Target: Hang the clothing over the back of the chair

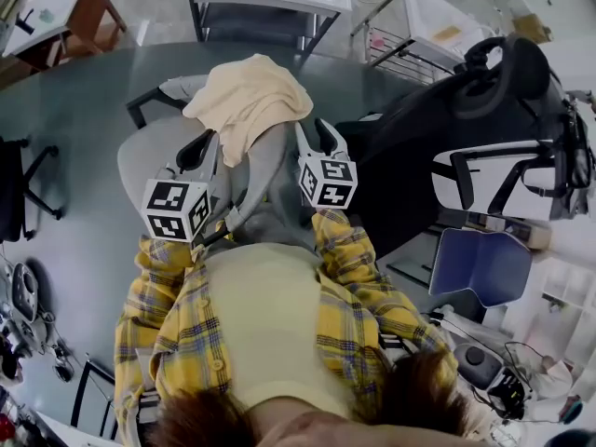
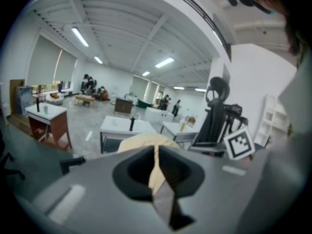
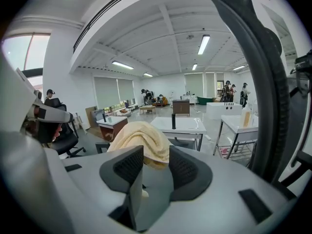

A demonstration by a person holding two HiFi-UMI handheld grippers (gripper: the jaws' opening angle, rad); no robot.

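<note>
Head view is showing the cream clothing point(image 1: 247, 96) lying bunched over the top of the grey chair back point(image 1: 272, 161), with one loose flap hanging down the side facing me. It is sitting more as a heap than as a neat drape, so I am judging the hang as not quite finished.

I am holding my left gripper point(image 1: 205, 145) just beside the hanging flap. In the left gripper view its jaws are standing nearly pressed together, leaving only a thin slit through which a strip of the cloth point(image 2: 141, 141) is showing; I am not seeing any fabric actually pinched there. I am holding my right gripper point(image 1: 314, 130) at the other side of the chair back with its jaws spread. In the right gripper view the mound of cloth point(image 3: 141, 135) is sitting beyond the gap, apart from both pads.

I am reading this garment as light, soft and floppy, a knit that is folding wherever it likes and sliding easily on the smooth chair back. I am expecting it to be safest to take hold of it by a hem or an outer fold on each side, not by the middle of the heap, so that it spreads evenly.
</note>
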